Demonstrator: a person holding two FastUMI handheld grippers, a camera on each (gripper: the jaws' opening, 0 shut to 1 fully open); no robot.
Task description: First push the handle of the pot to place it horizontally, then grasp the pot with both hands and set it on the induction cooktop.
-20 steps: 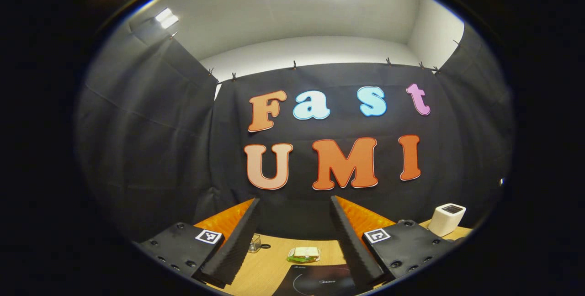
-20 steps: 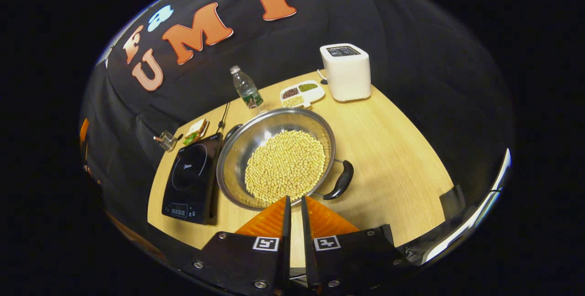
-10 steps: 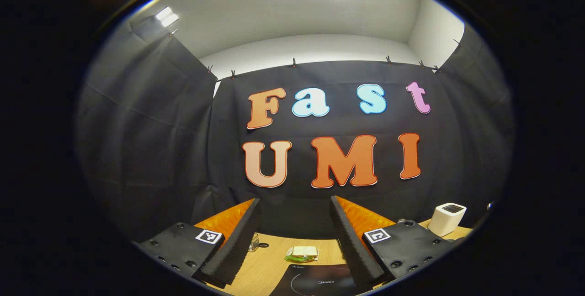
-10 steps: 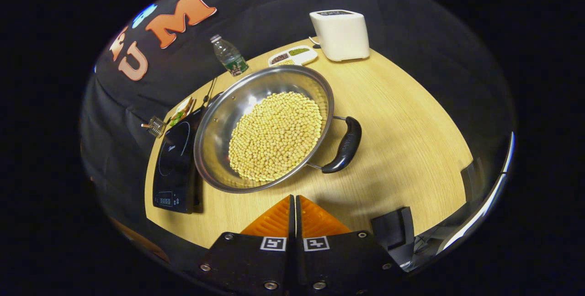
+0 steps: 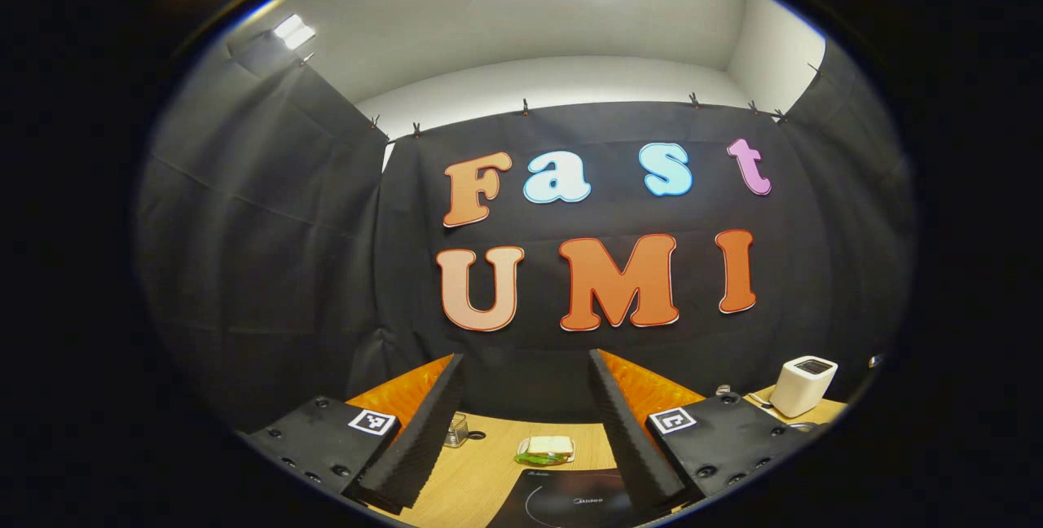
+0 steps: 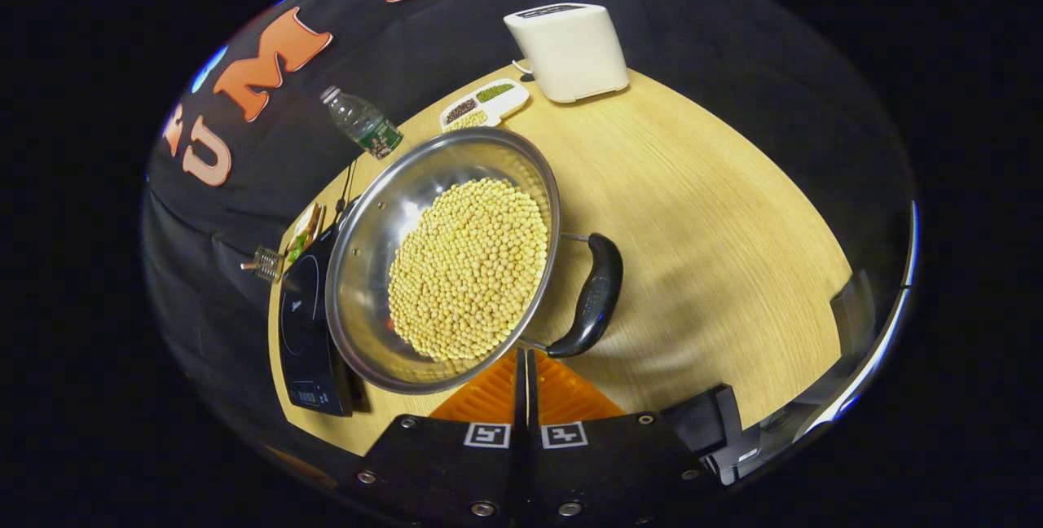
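The right tool (image 6: 525, 353) sat with its two fingers pressed flat together, nothing between them, tips right at the near rim of the wide steel pot (image 6: 367, 267) heaped with pale yellow beans (image 6: 468, 267). Whether the tips touched the rim could not be told. The pot's curved black handle (image 6: 593, 296) lay just ahead and to the right of those tips, standing on the light wooden worktop (image 6: 717, 218). Left of the pot, right beside it, was the black induction cooktop (image 6: 303, 332). Farther ahead stood a clear plastic bottle (image 6: 360, 122), a small white divided dish (image 6: 482, 103) and a white boxy appliance (image 6: 566, 49).

The left tool (image 5: 525, 402) was held high with its fingers spread wide, gripping nothing. Between them, below, lay the cooktop's edge and a sandwich (image 5: 544, 450) on the worktop.
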